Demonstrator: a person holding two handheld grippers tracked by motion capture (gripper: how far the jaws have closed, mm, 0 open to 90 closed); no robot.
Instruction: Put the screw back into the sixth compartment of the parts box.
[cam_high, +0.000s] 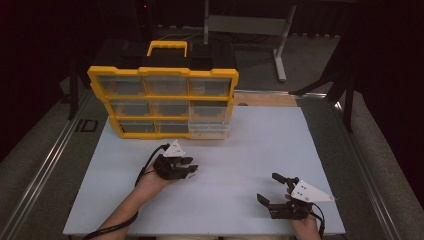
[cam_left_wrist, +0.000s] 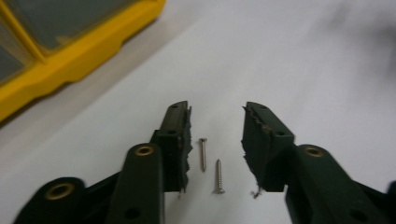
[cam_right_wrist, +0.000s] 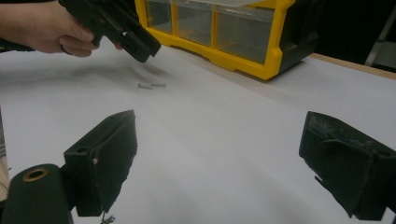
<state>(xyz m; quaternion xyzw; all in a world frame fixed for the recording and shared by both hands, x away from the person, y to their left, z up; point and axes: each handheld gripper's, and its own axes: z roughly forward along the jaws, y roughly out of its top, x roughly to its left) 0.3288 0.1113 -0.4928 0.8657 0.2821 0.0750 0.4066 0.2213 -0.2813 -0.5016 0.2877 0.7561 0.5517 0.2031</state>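
Two small silver screws lie side by side on the white tabletop (cam_high: 250, 150), one (cam_left_wrist: 202, 154) slightly ahead of the other (cam_left_wrist: 218, 176). My left gripper (cam_left_wrist: 217, 109) hangs low over them with its jaws apart, the screws between the pads and untouched. In the high view the left gripper (cam_high: 192, 170) points right, in front of the yellow organiser (cam_high: 162, 102). The right gripper view shows the screws (cam_right_wrist: 152, 86) just below the left gripper (cam_right_wrist: 140, 46). Near the table's front right, my right gripper (cam_high: 267, 187) stands wide open, nothing between its fingers (cam_right_wrist: 105, 158).
The yellow parts organiser (cam_right_wrist: 219, 51) with several clear drawers stands at the back left of the table, tilted up. Its lower-right clear drawer (cam_high: 209, 127) sticks out toward me. A wooden strip (cam_high: 265, 97) edges the table behind it.
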